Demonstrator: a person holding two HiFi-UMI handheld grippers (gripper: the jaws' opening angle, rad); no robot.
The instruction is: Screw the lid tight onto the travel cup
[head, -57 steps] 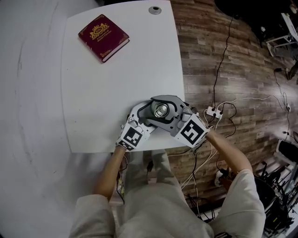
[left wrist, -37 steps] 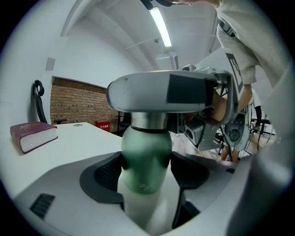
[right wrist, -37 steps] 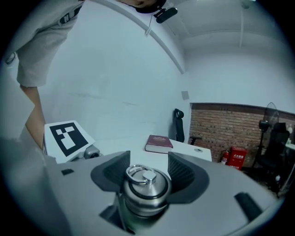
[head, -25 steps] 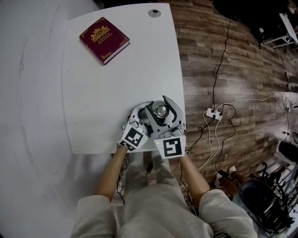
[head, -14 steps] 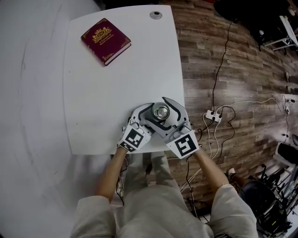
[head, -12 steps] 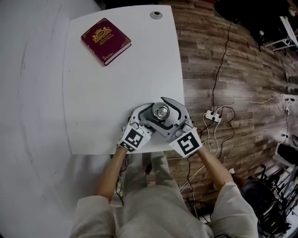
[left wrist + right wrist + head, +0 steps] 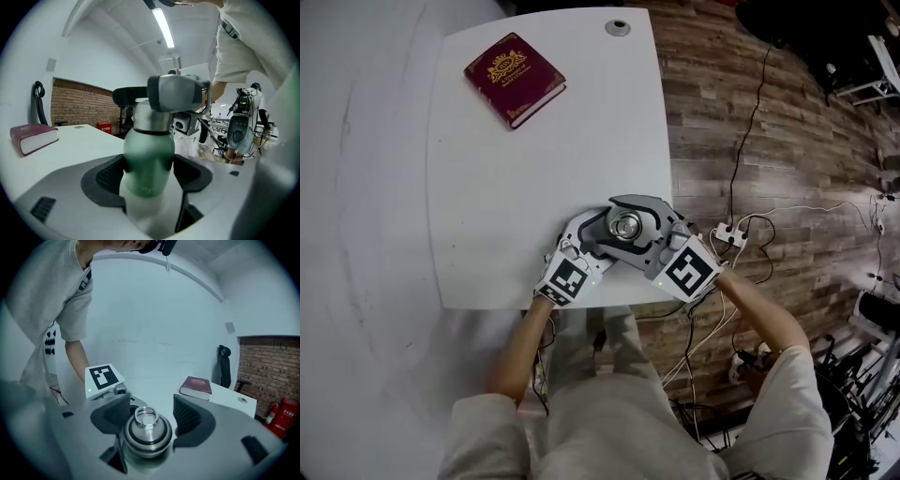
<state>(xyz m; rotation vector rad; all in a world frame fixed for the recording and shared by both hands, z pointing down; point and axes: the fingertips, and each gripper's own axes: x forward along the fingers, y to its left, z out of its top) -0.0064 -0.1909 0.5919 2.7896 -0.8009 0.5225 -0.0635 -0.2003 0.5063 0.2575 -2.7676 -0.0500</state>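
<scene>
tightening the lid [image 7: 146,433] well calls for a firm, centred bite before any turn. the right gripper [image 7: 150,414] has its jaws set either side of the steel lid and has just been closing them. a sliver of gap shows at the pad on the book's side, so it looks to be wide open around the lid rather than clamped on it. my judgement is that it should finish closing squarely on the lid's broad shoulder, below the ring on top, and only then roll the wrist about the cup's upright axis. a bite high on the dome or off-centre would likely slip, or tip the lid on its threads. the left gripper [image 7: 149,171] does the other half of the job. its dark pads are pressed on both flanks of the green body of the travel cup [image 7: 149,159], holding it upright, and it should stay rigid so the cup does not spin along with the lid. the cup stands on the white table [image 7: 534,141] close to its near edge and right corner, well apart from the red book [image 7: 514,77] at the far side. in the head view the two grippers meet at the cup in a shallow v. the left comes in from the lower left with its forearm straight below it. the right comes in from the lower right with its forearm angled out over the wooden floor. both point at the cup slightly downward, the right riding higher at lid level.
</scene>
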